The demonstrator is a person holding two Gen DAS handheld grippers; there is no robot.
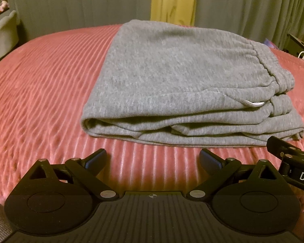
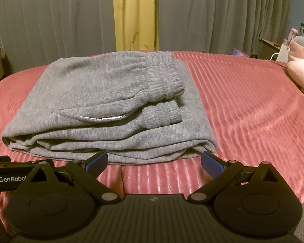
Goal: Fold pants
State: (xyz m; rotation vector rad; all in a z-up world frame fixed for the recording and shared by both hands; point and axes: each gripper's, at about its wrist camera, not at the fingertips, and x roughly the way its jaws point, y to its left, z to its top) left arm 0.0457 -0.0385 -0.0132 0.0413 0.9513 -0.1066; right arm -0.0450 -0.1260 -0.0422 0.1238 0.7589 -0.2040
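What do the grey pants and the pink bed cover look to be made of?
Grey pants: soft heathered knit, probably cotton-blend fleece; matte, flecked, with a ribbed gathered waistband.
Pink bed cover: plush ribbed fabric, perhaps velvet or chenille; its ridges catch a sheen.

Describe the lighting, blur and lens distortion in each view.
Left wrist view: dim, warm light; the pink bedspread bulges from fisheye curvature and smears at left; grey pants fairly sharp. Right wrist view: same dim cast, bedspread ridges glint, corners vignetted, pants crisp.
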